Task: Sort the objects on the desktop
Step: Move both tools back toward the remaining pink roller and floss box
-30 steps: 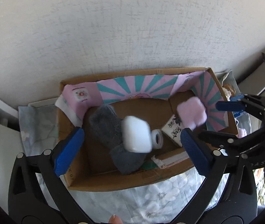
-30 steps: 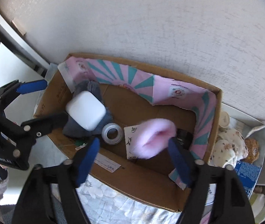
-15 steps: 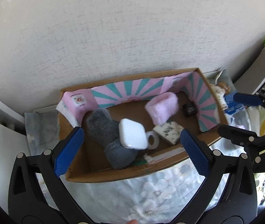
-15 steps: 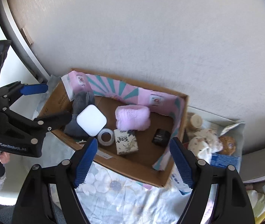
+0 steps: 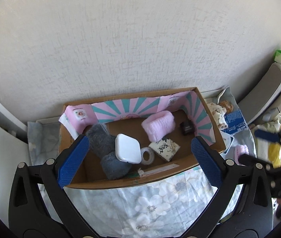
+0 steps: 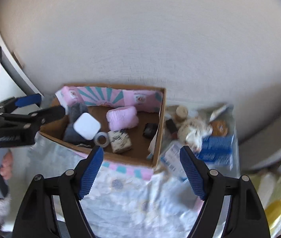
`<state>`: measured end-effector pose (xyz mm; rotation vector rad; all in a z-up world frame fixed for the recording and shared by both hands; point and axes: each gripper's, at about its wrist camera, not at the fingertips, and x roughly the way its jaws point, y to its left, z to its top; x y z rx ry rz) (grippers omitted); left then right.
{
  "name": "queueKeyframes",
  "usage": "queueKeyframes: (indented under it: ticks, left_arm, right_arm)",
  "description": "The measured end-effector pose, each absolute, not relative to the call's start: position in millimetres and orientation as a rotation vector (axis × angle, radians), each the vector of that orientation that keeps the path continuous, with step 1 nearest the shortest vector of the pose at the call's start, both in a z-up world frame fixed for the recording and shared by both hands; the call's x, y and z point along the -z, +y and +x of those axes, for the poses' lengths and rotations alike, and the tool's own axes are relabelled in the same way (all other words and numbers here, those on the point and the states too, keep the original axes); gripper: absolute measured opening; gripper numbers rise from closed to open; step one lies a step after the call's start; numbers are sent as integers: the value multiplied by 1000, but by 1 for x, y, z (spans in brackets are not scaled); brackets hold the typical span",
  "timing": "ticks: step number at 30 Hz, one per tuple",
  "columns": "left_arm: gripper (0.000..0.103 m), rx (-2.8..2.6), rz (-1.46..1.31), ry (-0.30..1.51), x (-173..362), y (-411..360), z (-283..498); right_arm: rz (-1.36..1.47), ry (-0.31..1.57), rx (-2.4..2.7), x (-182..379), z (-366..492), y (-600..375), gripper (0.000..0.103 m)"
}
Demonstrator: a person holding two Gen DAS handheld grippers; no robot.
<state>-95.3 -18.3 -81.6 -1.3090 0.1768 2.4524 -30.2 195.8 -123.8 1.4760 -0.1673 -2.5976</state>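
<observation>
Both your tongs are spread wide and empty right now, the left gripper [image 5: 139,162] hanging over the cardboard box [image 5: 207,107] and the right gripper [image 6: 141,168] just off its right corner. Inside that box you've got the pink sock [image 5: 158,128], grey sock [image 5: 108,150], white case [image 5: 127,147], tape roll [image 5: 146,154], tissue pack [image 5: 164,147] and small black jar [image 5: 187,128], so most of the sorting looks done. Just right of the box, another pink sock [image 5: 241,151], a blue packet [image 6: 215,148] and a soft toy [image 6: 192,131] lie on the floral cloth [image 5: 150,204], so I'd say those are left.
</observation>
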Motion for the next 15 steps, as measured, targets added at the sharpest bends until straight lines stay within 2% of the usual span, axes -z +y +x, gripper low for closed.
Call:
queueKeyframes:
  ticks: [7, 15]
  left_arm:
    - [103, -2398, -1266, 191, 87, 14, -74]
    - [103, -2286, -1157, 315, 101, 99, -40]
  right_arm:
    - [1438, -172, 2778, 150, 32, 228, 76]
    - [1532, -243, 2843, 189, 70, 264, 76]
